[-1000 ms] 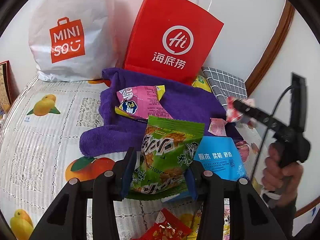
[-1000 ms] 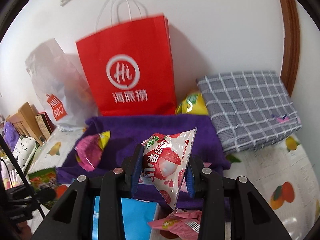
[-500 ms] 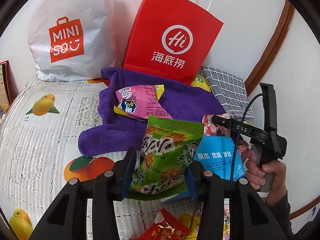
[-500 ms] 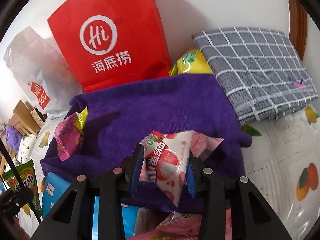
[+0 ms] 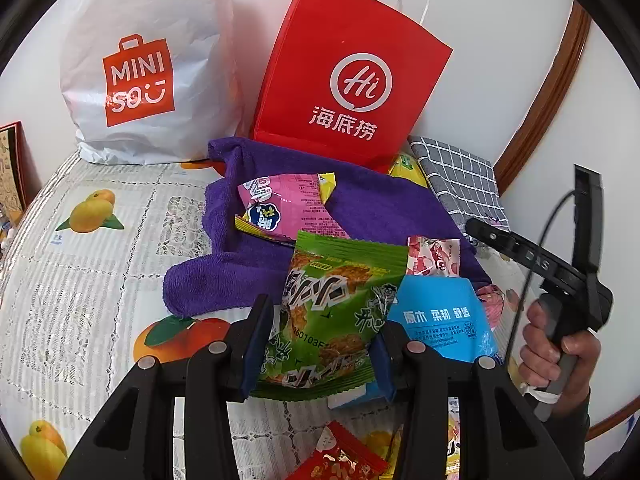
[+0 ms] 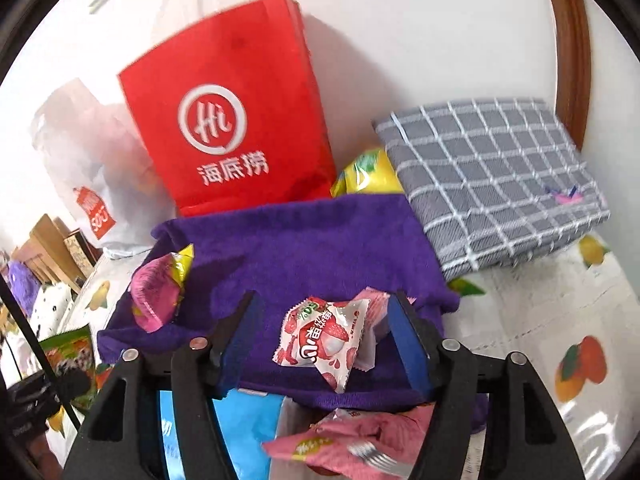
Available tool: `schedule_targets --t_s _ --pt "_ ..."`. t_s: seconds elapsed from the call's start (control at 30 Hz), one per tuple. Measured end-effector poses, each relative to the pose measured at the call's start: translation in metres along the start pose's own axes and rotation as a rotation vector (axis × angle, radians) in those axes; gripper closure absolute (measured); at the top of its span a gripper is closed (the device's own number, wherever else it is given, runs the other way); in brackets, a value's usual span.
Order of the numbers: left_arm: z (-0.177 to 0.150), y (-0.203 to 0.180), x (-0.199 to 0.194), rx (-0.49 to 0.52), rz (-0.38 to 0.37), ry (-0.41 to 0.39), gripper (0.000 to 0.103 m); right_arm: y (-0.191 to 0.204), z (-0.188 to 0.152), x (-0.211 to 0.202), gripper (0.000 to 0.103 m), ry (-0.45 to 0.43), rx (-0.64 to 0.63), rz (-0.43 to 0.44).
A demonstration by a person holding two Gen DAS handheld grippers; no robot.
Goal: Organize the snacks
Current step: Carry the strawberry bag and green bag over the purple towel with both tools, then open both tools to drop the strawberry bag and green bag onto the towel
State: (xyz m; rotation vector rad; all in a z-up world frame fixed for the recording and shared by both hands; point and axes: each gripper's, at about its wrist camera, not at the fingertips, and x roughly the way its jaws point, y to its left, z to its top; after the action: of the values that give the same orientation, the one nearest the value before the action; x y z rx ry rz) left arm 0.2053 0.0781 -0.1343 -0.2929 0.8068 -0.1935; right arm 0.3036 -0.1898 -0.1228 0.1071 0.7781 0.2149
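Left claw point(image 5: 316, 344): green snack packet point(image 5: 332, 316) upright.

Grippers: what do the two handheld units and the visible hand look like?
Both grippers, left and right, have black angular arms with silver screws and blue finger pads. The right unit's black pistol handle carries a thin black cable, held by a bare hand with a dark sleeve.

You see towel point(image 6: 320, 248) mid-table, lychee packet point(image 6: 320, 338) on near edge, paper bag point(image 6: 236, 120) behind, folded cloth point(image 6: 492, 184) far right.
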Motion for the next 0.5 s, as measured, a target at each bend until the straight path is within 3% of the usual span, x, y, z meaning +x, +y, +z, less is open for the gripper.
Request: schedule_targets --t_s 0.27,0.5 --pt "0.003 0.006 0.002 -0.028 0.0 -0.004 0.06 0.004 -0.003 -0.02 0.038 -0.068 -0.11 -0.094" --pt "0.023 -0.02 -0.003 0.02 0.04 0.007 0.06 -0.012 -0.002 -0.029 0.038 -0.071 -0.079 -0.074"
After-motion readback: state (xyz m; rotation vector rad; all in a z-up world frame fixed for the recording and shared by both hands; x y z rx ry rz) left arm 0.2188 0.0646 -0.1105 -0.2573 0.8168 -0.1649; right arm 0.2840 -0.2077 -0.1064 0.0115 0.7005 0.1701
